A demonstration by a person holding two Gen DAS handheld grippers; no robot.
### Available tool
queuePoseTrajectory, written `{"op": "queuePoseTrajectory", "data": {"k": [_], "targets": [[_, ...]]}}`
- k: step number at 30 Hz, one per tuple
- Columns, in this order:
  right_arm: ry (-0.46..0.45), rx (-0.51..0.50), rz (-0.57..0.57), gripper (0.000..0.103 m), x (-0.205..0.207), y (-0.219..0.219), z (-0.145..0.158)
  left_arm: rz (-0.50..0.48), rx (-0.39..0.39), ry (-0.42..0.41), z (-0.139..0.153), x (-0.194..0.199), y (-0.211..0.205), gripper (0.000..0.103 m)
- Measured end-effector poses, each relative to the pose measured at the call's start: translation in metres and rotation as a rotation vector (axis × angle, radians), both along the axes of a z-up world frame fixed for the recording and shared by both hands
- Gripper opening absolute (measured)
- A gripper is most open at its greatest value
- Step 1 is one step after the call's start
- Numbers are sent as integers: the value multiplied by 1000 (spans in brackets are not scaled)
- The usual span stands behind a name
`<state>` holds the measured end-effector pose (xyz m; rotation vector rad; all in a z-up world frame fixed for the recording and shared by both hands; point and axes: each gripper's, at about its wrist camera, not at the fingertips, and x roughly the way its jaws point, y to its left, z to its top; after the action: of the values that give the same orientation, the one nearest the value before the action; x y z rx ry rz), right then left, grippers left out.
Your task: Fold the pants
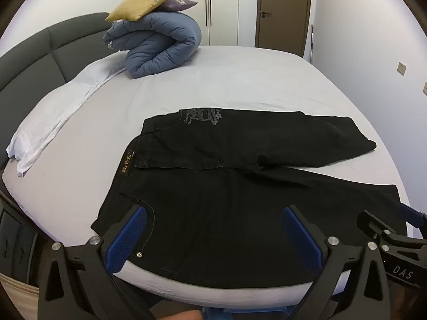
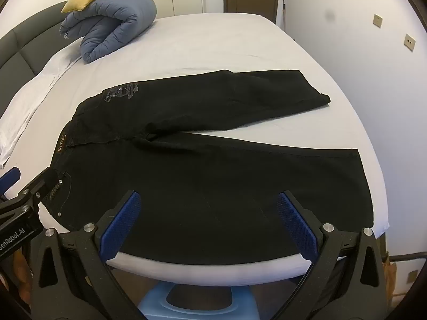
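At the near edge of the bed (image 1: pixel 240 85), two grippers hang side by side above one pair of black pants (image 1: pixel 226 202). The left gripper (image 1: pixel 213 229) has its jaws spread wide, its blue pads (image 1: pixel 125 240) empty; the left pad shows over the waist corner of the pants by the pocket stitching, though whether it touches the cloth cannot be told. The right gripper (image 2: pixel 208 213) is likewise spread wide and holds nothing, its two pads (image 2: pixel 120 226) showing over the near leg, contact again not clear.

The pants lie flat on the bed, waistband to the left, two legs running right. The near leg lies along the bed's near edge; the far leg angles away from it, so a wedge of bare sheet shows between the two hems. A tan label (image 1: pixel 127 161) sits at the waistband, and a pale printed patch (image 1: pixel 202 117) marks the far hip.

Beyond the pants, toward the bed's far left, one white cloth (image 1: pixel 53 122) lies crumpled along the edge beside the grey headboard (image 1: pixel 40 53). Farther still, one rolled blue quilt (image 1: pixel 157 45) rests on the bed, with two cushions on top: one yellow (image 1: pixel 144 2), one purple (image 1: pixel 178 4). Behind the bed stand white wardrobes (image 1: pixel 221 5) and one brown door (image 1: pixel 283 10).
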<state>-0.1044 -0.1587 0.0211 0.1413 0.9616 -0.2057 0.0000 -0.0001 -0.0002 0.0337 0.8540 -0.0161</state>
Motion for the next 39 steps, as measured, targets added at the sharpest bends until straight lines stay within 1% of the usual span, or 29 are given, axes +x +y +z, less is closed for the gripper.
{"op": "queuePoseTrajectory", "data": {"k": [2,3,5,7,10,12,20,39], "targets": [[-4,0,3,103,0,0,0,5,2,0,0,-1,-1,103],[-5,-1,4,103,-1,0,0,-3,-12,21,-1,5,2,103],[-3,-2,5,103,-1,-2,-4,-1,1,13,-2,5,-2,103],[2,-5,4,103,1,-2,-5,-3,-20,14,-3,2,0,103],[9,-17,5,103,5,5,-4,-2,-16,14,-4,5,1,103],[10,-20,5,103,2,3,-3,-4,-9,7,-10,1,6,103],[8,-16,4,103,1,3,-6,7,-7,11,-14,-3,10,103],[13,-22,7,103,2,6,-6,17,-8,22,-15,-7,16,103]]}}
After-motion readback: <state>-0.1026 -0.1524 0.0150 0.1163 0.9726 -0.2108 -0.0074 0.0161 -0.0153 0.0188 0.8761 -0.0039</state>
